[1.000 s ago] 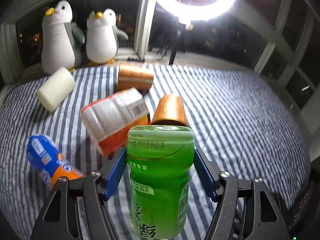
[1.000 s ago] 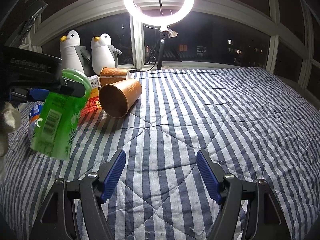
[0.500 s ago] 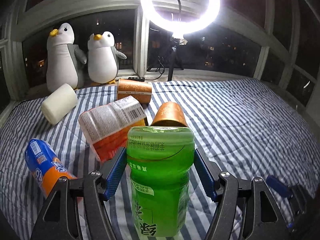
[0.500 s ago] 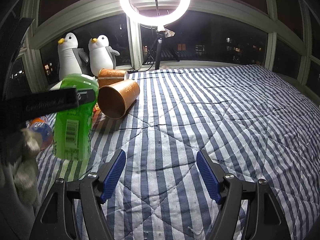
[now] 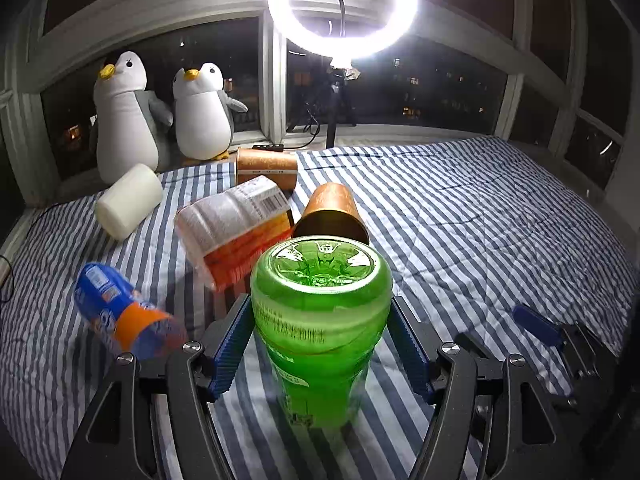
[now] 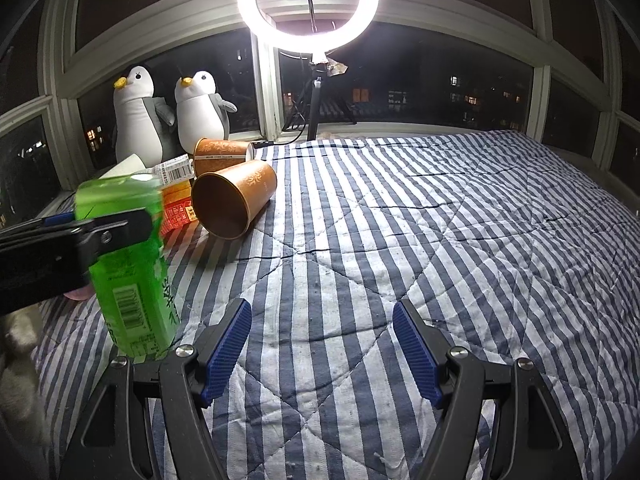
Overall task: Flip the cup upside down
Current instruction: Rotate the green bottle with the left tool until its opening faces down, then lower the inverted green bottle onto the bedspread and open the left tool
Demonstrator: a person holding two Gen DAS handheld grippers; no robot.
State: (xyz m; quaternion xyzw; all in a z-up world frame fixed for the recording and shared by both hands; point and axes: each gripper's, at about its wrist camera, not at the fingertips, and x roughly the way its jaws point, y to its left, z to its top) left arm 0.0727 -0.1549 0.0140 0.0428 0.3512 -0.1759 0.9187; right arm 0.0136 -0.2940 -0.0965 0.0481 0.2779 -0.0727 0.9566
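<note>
- My left gripper [image 5: 320,344] pinches the green bottle [image 5: 322,320], inverted, bottom up, low over the striped quilt [image 5: 480,216].
- My right gripper [image 6: 322,344]: gaping, holding nothing.
- Copper cup [image 6: 234,202] lies sideways, far left; next, release the bottle and reach for it.

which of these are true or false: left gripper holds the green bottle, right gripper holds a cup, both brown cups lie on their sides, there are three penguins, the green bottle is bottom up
1. The left gripper holds the green bottle. True: its blue fingers flank the bottle on both sides.
2. The right gripper holds a cup. False: it is open, with only the striped blanket between its fingers.
3. Both brown cups lie on their sides. True: the near cup and the far cup are both tipped over.
4. Three penguins sit by the window. False: there are two, the left penguin and the right penguin.
5. The green bottle is bottom up. True: its moulded base faces upward.
</note>
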